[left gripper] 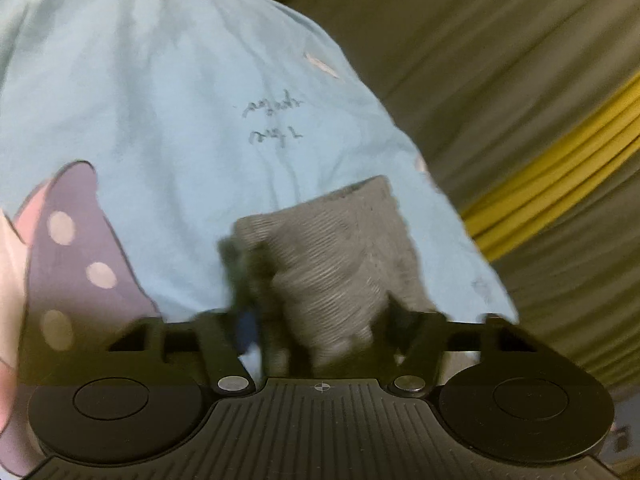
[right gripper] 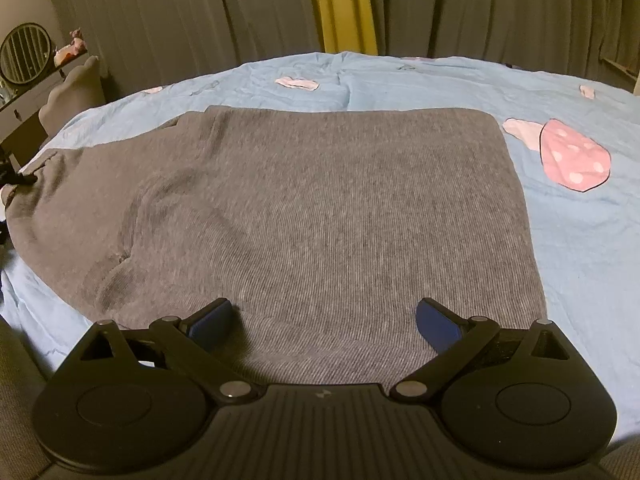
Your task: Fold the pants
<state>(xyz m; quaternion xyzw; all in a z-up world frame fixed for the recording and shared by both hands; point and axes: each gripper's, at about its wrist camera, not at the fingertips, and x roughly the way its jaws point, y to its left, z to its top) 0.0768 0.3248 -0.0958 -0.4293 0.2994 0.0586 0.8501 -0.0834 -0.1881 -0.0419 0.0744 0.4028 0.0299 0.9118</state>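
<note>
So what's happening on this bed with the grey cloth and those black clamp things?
A person is folding a pair of grey pants laid on a light blue bedsheet, using a hand-held tool in each hand. The left tool has a bunched piece of the grey fabric between its fingers, apparently gripping it, though that view is blurred. The right tool is wide open just above the near edge of the pants, holding nothing. The pants lie mostly flat, so the fold seems to be only partly done.

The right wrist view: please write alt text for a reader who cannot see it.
Grey pants lie spread flat on a light blue bedsheet with pink patches. The right gripper hovers at their near edge, jaws wide open, holding nothing. Grey curtains with a yellow strip hang behind.
</note>
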